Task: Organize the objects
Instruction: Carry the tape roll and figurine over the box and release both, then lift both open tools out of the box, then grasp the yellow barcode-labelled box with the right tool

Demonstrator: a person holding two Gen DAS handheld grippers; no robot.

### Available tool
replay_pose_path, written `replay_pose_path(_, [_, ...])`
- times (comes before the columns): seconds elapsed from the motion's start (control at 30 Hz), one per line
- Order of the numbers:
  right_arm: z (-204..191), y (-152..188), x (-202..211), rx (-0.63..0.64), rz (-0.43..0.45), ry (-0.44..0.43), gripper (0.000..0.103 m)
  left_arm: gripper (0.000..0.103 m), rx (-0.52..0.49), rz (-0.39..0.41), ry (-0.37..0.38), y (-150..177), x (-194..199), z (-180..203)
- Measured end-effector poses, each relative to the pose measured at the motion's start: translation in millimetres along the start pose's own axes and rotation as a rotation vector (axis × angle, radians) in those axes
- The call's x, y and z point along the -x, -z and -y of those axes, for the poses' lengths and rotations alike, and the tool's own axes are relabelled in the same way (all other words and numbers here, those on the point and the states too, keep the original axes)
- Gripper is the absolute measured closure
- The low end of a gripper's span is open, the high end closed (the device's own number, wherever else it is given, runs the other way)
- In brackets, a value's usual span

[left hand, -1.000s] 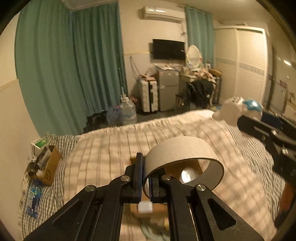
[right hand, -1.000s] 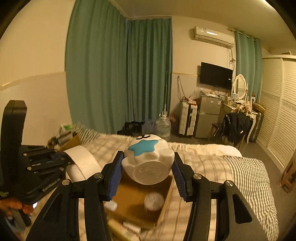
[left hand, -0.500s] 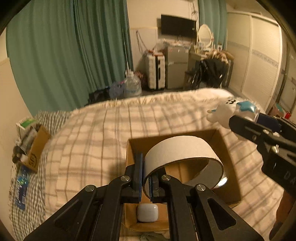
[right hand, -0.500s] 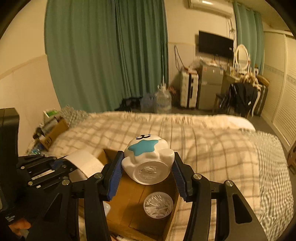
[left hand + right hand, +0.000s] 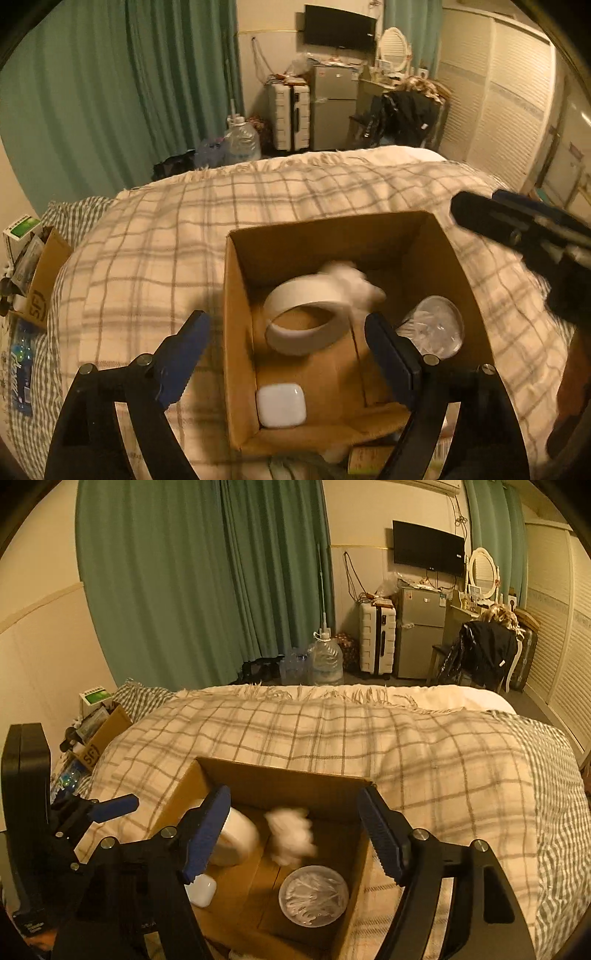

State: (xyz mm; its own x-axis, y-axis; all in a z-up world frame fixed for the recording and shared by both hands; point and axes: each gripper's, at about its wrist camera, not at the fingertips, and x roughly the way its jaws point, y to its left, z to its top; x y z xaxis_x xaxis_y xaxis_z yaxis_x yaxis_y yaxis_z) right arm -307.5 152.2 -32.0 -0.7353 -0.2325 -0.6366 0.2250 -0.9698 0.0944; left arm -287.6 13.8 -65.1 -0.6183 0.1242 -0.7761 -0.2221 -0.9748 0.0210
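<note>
The left gripper [image 5: 286,349] hangs over a cardboard box [image 5: 236,332] with its jaws spread wide and nothing between them, and the right gripper [image 5: 295,829] is spread just as wide and just as empty above the same box. Inside the box, a roll of tape [image 5: 306,321] lies toward the left wall, and a white toy [image 5: 351,282] sits at its far edge as a blur, its shape unreadable in either view. The left wrist view looks almost straight down and shows the hollow middle of the roll and the whole of a white earbud case [image 5: 281,405] in the near left corner; from the right wrist view the roll shows only as a pale side half hidden behind a blue finger pad, and the case peeks out below it. The right wrist view gives the clearer look at a round clear tub of cotton swabs [image 5: 314,895] near the right wall. The box rests on a plaid blanket [image 5: 369,734] spread over the bed. Green curtains [image 5: 207,579] hang beyond.
</note>
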Motion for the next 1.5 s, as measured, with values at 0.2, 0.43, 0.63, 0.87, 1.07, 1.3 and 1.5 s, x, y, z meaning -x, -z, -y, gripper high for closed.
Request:
replay_pose_path(0.2, [-1,-2,65,0.062,0.057,0.028,0.028,0.008,-0.008,-0.004,0.006,12,40,-2])
replay_pose_path(0.43, [-4,16,146,0.132,0.126,0.042,0.020,0.000,0.010,0.138,-0.073,47,125,1])
replay_pose_path(0.63, [-10,67,183,0.178,0.134,0.034,0.012,0.000,0.068,0.205,-0.107,92,157,9])
replay_pose_path(0.87, [-12,130,135,0.127,0.074,0.037,0.007,0.000,0.242,0.236,-0.170,145,126,11])
replay_pose_path(1.07, [-11,169,58,0.116,-0.112,0.005,0.007,0.000,0.255,0.158,-0.276,171,80,0])
replay_pose_path(1.3, [-11,159,8,0.086,-0.211,-0.041,0.007,0.000,0.335,0.133,-0.232,180,73,-15])
replay_pose_path(1.5, [-23,171,-7,0.122,-0.285,-0.047,0.011,0.000,0.338,0.100,-0.220,182,65,-16])
